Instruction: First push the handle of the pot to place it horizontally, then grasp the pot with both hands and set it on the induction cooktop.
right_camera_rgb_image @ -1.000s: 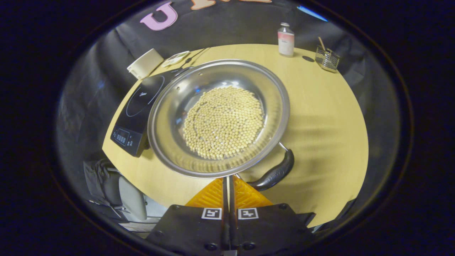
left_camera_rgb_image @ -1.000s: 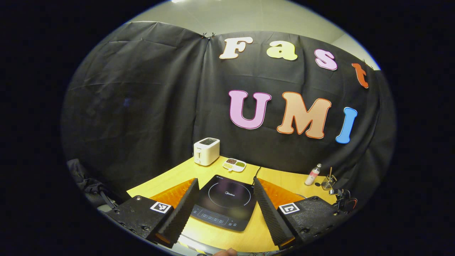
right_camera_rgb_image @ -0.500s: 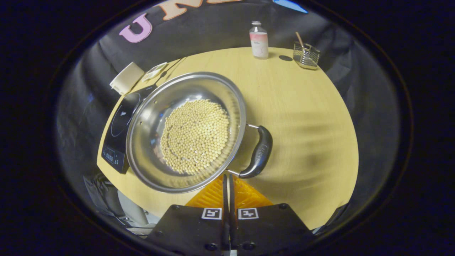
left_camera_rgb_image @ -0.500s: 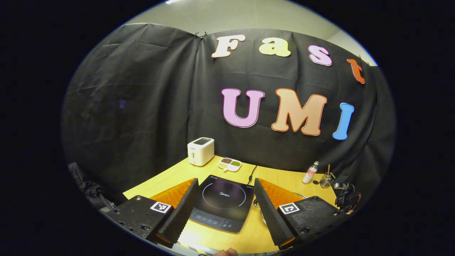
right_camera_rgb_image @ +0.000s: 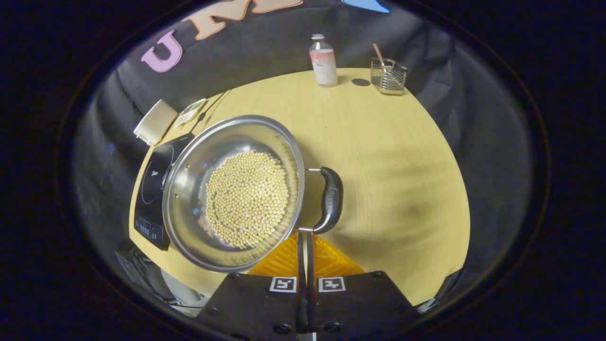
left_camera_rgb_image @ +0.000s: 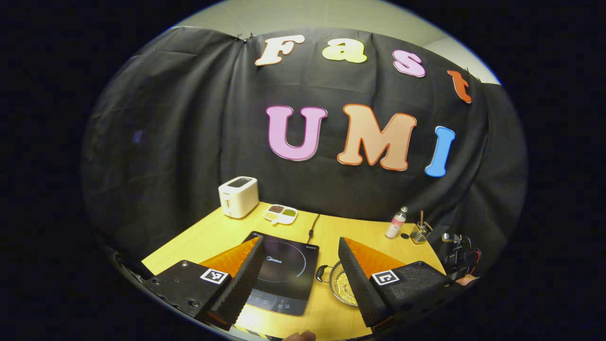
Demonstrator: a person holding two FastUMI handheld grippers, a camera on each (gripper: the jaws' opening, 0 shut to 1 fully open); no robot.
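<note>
On the wooden table, a round steel pot of pale beans sits beside the glossy black induction cooktop, its printed logo illegible. Right gripper closed at the black curved handle; left gripper open.

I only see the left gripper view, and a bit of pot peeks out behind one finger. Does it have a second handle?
Observer: Yes. The right gripper view shows a dark handle on the pot, on the side away from the cooktop.
Operator: Is the other hand-held gripper holding it?
Observer: No. The right hand-held gripper is shut, with its tips at the handle's near end; I cannot tell if they touch.
Operator: How full is the pot?
Observer: Pale beans cover only its bottom.
</note>
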